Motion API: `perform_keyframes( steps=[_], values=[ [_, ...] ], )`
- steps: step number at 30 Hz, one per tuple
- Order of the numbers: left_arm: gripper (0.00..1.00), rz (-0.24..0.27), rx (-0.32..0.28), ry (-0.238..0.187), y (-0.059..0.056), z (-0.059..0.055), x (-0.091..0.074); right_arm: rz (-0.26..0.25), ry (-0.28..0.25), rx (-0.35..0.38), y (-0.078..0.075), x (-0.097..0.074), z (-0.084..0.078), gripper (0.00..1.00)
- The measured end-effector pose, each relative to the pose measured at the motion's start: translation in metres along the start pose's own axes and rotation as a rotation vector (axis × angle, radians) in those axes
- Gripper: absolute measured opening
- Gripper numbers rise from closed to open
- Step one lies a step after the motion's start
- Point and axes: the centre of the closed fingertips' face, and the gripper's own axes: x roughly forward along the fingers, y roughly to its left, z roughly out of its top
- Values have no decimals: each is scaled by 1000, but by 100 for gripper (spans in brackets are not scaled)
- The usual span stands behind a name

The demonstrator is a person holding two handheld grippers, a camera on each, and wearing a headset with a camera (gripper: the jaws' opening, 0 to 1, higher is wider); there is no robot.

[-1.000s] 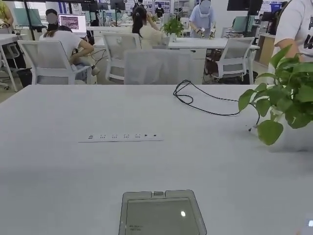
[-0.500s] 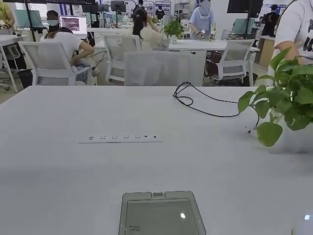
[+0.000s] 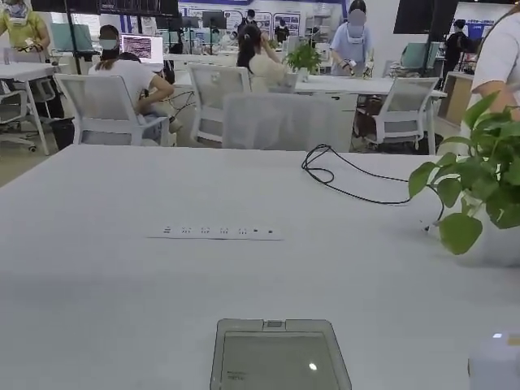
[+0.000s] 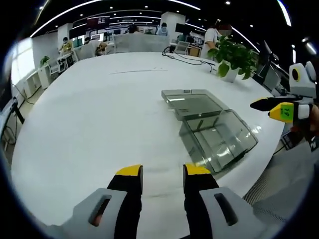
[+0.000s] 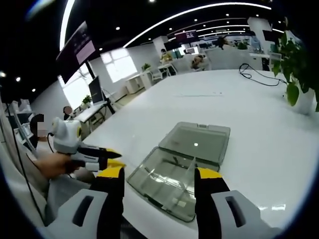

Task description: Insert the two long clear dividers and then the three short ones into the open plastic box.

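Near the box, left claw and right claw gape empty; right has edged in.

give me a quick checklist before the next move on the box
1. Box open, lid folded back flat: ok.
2. Left gripper open and holding nothing: ok.
3. Right gripper open and holding nothing: ok.
4. Dividers found and within reach: cannot tell; faint clear lines inside the box may be one.
5. Table beside the box free, with the plant and cable well away: ok.
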Motion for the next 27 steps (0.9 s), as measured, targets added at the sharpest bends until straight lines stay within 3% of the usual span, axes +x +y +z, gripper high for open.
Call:
perform_keyframes(
  steps=[4, 6, 9, 13, 15, 27],
  values=[
    [30, -33, 6, -90, -9, 11, -5, 16, -20, 21, 10, 8, 4, 54],
    [30, -32, 8, -102, -11, 12, -7, 24, -26, 29, 14, 11, 5, 53],
    [30, -57, 5, -167, -17, 22, -11, 35, -44, 46, 20, 17, 8, 50],
    [30, -79, 29, -192, -24, 29, -14, 58, -70, 82, 29, 23, 13, 47],
    [30, -100, 19, -217, -29, 34, -16, 69, -80, 99, 34, 26, 15, 44],
    [30, -186, 12, -270, -58, 46, -23, 105, -114, 145, 50, 37, 19, 32]
  ],
)
